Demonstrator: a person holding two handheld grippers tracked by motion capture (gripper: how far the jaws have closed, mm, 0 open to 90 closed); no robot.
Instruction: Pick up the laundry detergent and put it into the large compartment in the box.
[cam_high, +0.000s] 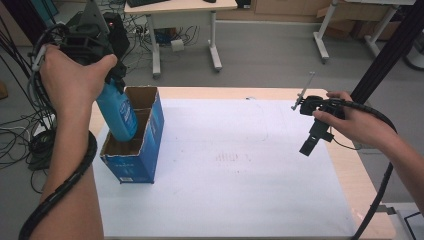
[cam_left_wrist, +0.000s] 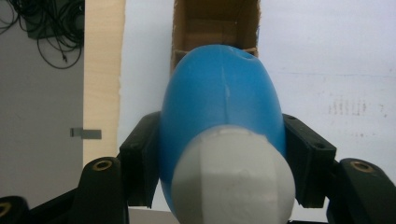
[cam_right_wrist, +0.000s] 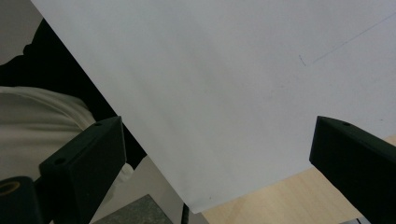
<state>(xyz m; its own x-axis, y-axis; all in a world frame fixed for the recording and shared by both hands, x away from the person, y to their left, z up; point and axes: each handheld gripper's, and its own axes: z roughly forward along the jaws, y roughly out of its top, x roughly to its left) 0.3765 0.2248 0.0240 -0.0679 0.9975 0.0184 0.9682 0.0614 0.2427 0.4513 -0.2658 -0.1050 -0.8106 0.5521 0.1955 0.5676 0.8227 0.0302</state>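
Left gripper (cam_left_wrist: 219, 172) clamped on blue bottle (cam_left_wrist: 219, 107), white cap (cam_left_wrist: 233, 182) nearest the camera, base over open blue carton (cam_high: 135, 145). Right gripper (cam_right_wrist: 219, 177) jaws spread, empty, above white sheet (cam_high: 235, 170) on wooden table (cam_high: 350, 165). Desks (cam_high: 182, 10) beyond, grey floor.

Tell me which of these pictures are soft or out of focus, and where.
Left gripper view: the blue bottle and its white cap sit close to the lens and look soft. Right gripper view: the black jaws are blurred at the edges. High view: fairly even light, mild softness throughout.
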